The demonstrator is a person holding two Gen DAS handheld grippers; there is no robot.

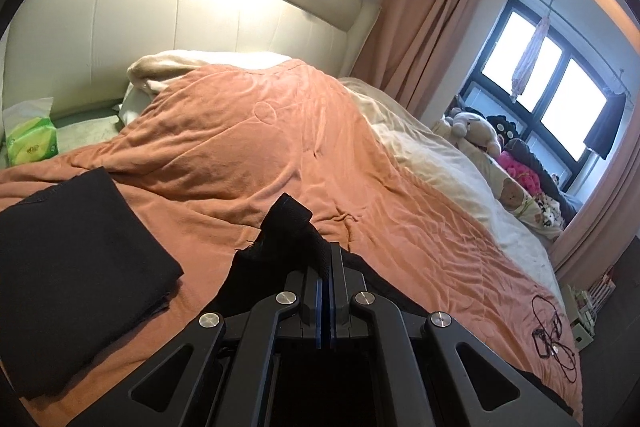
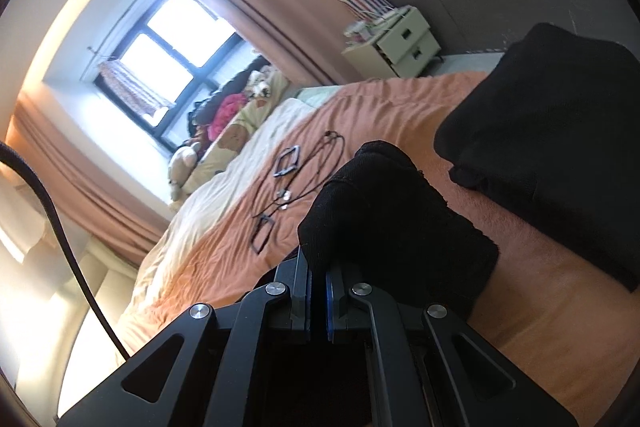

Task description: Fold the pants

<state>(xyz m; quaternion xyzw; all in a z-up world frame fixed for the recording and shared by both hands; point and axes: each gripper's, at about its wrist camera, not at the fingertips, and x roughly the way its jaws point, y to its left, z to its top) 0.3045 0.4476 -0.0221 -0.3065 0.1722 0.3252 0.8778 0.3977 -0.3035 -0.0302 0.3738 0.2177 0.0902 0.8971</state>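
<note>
pants, black, pinched at the edge by both grippers above an orange blanket.
left gripper: jaws pressed together on a bunched fold of the cloth. right gripper: jaws clamped on another bunch, which drapes over its tips. a folded black garment lies flat on the blanket beside them; cables lie further off, toward the window.
</note>
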